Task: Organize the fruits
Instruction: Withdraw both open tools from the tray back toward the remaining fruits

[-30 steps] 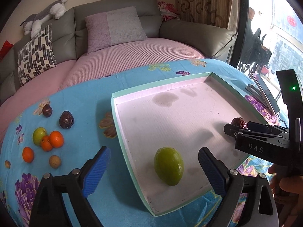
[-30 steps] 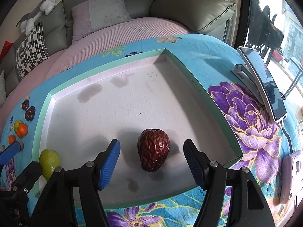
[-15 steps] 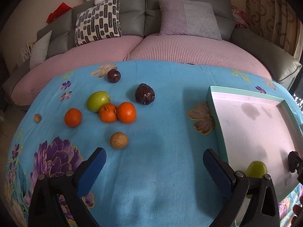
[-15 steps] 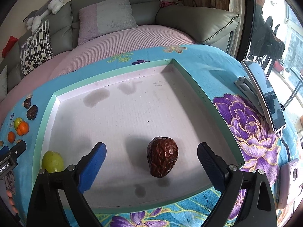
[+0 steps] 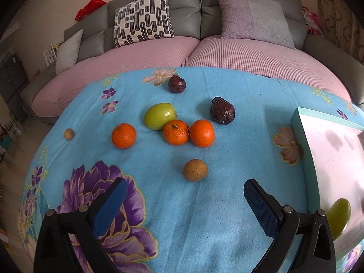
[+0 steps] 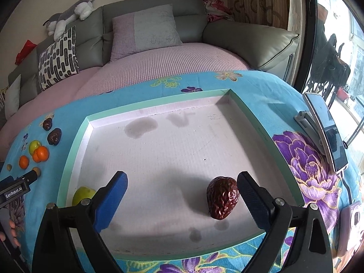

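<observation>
Left claw (image 5: 185, 202) has swung from tray (image 5: 306, 157) to loose fruit — jaws apart.

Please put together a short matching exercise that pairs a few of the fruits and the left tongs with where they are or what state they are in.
Column 1:
1. dark red wrinkled fruit
2. round tan fruit
3. green fruit by the oranges
4. left tongs

Column 2:
A. open, holding nothing
B. inside the tray, close to the right tongs' right pad
C. touching an orange on the cloth
D. alone on the blue cloth, just ahead of the left tongs

Pairs: 1-B, 2-D, 3-C, 4-A
</observation>
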A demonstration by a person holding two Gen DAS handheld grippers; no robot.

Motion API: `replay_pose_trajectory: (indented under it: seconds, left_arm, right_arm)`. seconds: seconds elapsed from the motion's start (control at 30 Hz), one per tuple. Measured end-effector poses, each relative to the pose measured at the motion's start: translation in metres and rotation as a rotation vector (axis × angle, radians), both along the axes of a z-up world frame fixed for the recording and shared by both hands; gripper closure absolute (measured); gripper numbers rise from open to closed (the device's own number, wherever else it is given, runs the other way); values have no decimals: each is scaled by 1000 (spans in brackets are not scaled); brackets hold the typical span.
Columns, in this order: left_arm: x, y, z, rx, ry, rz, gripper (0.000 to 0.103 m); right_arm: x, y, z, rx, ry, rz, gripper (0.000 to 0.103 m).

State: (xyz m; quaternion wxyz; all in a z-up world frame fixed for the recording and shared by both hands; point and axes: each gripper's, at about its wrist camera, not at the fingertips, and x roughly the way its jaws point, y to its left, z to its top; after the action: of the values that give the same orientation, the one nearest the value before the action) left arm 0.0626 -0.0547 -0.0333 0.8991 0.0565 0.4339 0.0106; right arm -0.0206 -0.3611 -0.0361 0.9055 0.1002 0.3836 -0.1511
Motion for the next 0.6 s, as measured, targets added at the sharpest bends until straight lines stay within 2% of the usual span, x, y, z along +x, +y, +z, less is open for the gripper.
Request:
replay_pose_trajectory:
  seconds: [0.13, 0.3, 0.6]
  left_arm:
    - [4, 5, -1, 40, 1, -1, 0]
    - [15, 25, -1, 42, 10, 15, 0]
    - [34, 89, 0, 37, 6, 108, 0]
  right_arm:
    - [0, 10, 4, -1, -4, 27, 6]
    - [7, 31, 11, -39, -15, 73, 6]
    - [34, 89, 17, -63, -12, 221, 6]
